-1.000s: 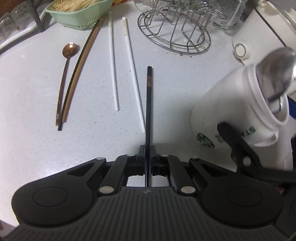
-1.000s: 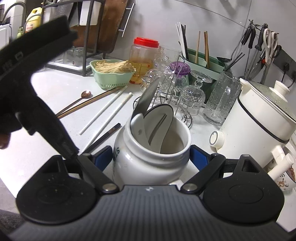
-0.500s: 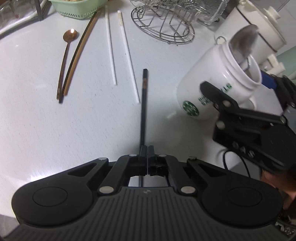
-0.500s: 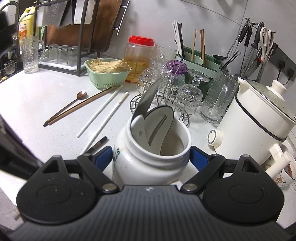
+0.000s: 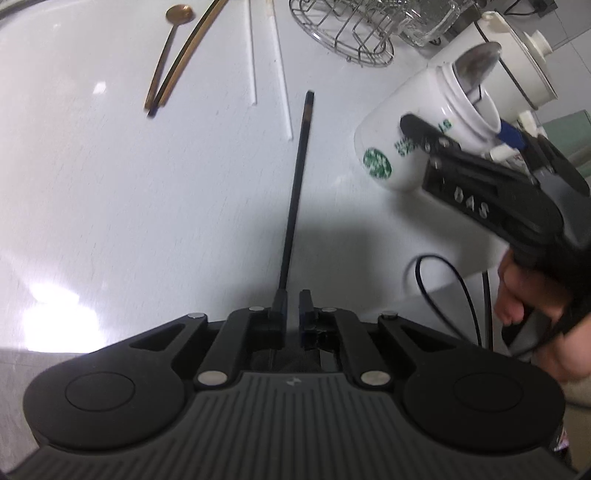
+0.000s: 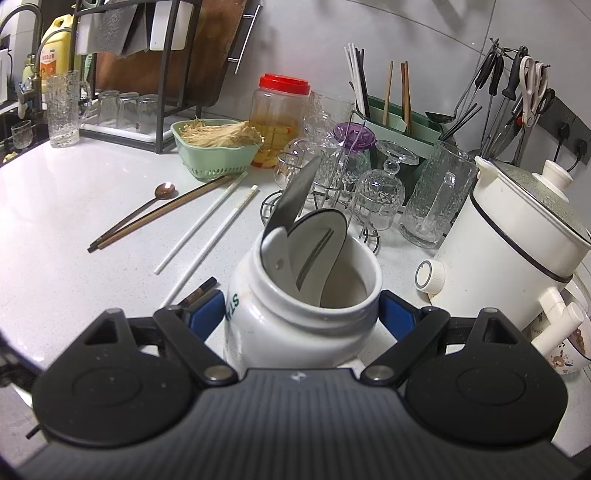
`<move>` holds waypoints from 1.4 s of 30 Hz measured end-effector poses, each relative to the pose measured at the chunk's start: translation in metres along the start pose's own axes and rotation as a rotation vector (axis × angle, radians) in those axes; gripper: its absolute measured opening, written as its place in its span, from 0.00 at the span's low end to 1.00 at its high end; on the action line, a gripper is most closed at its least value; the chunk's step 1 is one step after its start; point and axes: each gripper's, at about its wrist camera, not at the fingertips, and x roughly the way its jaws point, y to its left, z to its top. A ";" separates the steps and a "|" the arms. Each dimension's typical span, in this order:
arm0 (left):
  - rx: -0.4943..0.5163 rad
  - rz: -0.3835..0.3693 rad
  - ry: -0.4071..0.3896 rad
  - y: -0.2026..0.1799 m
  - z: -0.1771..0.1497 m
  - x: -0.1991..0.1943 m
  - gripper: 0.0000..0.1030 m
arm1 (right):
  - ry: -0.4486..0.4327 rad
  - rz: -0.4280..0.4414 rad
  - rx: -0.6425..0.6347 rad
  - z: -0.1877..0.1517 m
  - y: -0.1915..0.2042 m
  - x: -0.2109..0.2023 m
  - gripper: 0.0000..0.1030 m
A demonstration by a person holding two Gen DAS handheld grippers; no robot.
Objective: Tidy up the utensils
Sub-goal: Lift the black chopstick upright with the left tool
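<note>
In your left wrist view, the far left of the frame is bare white countertop (image 5: 110,192), the widest free stretch you have, running down to the counter's front edge at lower left. At upper left lie a copper spoon (image 5: 173,33) and a pair of dark-and-gold chopsticks (image 5: 181,62), touching at their near ends. Just right of them two white chopsticks (image 5: 279,74) lie side by side, a little apart. In the centre a black chopstick (image 5: 297,184) points up the frame; its near end lies against the left finger (image 5: 279,310) of your left gripper (image 5: 291,314). The jaws have just been opening: a narrow gap stands between them and the right pad does not touch the stick. Whether the stick rests on the counter or hangs from that finger, you cannot tell. Right of the stick there is a band of clear counter, then the white jar (image 5: 413,136) at upper right, tilted, held by your right gripper (image 5: 476,166), with your hand (image 5: 532,295) at the right edge.

In your right wrist view, open counter fills the left. The jar (image 6: 295,325) sits at centre between the blue pads (image 6: 207,310), which press on its sides; a metal spatula (image 6: 295,199) and a pale slotted turner (image 6: 317,247) stand in it. A wire glass rack (image 6: 332,184) crowds behind, and a white cooker (image 6: 509,251) closes off the right.
</note>
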 end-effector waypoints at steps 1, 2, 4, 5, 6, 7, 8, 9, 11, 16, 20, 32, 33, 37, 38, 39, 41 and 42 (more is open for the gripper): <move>0.008 -0.011 0.017 0.001 -0.003 0.000 0.17 | 0.001 -0.001 0.000 0.000 0.000 0.000 0.89; 0.022 -0.035 0.032 0.001 -0.008 0.000 0.22 | 0.002 -0.001 0.002 0.000 0.000 0.000 0.89; 0.020 -0.044 0.046 0.004 -0.016 0.001 0.25 | 0.004 -0.003 0.005 0.000 0.000 0.000 0.89; 0.020 -0.039 0.058 0.005 -0.019 0.002 0.25 | 0.006 -0.004 0.008 0.001 0.001 0.000 0.89; 0.021 -0.033 0.064 0.006 -0.023 0.003 0.25 | 0.008 -0.004 0.011 0.001 0.001 0.000 0.89; 0.018 -0.021 0.064 0.007 -0.025 0.004 0.25 | 0.010 -0.005 0.011 0.002 0.001 0.000 0.89; 0.013 -0.012 0.064 0.009 -0.027 0.006 0.25 | 0.011 -0.005 0.012 0.002 0.001 0.000 0.89; 0.009 -0.008 0.066 0.011 -0.028 0.008 0.25 | 0.012 -0.007 0.013 0.002 0.001 0.000 0.89; -0.005 -0.004 0.066 0.016 -0.028 0.013 0.25 | 0.012 -0.009 0.012 0.002 0.002 0.000 0.89; -0.021 -0.008 0.079 0.025 -0.026 0.029 0.23 | 0.012 -0.014 0.017 0.002 0.002 0.001 0.89; -0.035 -0.013 0.084 0.028 -0.028 0.032 0.12 | 0.011 -0.013 0.013 0.002 0.002 0.000 0.89; 0.008 -0.022 0.063 0.020 -0.037 0.019 0.04 | 0.012 0.000 0.005 0.006 0.005 0.003 0.89; 0.006 -0.026 0.063 0.021 -0.039 0.017 0.04 | 0.011 0.003 0.002 0.006 0.006 0.004 0.89; -0.008 -0.043 0.071 0.025 -0.047 0.015 0.04 | 0.005 0.011 -0.004 0.008 0.009 0.005 0.89; -0.014 -0.047 0.069 0.026 -0.049 0.015 0.04 | 0.003 0.012 -0.005 0.008 0.010 0.006 0.89; -0.023 -0.045 0.066 0.027 -0.050 0.016 0.04 | 0.001 0.013 -0.006 0.009 0.010 0.006 0.89; -0.041 -0.037 0.051 0.027 -0.050 0.015 0.04 | 0.000 0.016 -0.008 0.009 0.011 0.006 0.89; -0.052 -0.031 0.044 0.028 -0.049 0.016 0.05 | 0.000 0.017 -0.008 0.009 0.011 0.007 0.89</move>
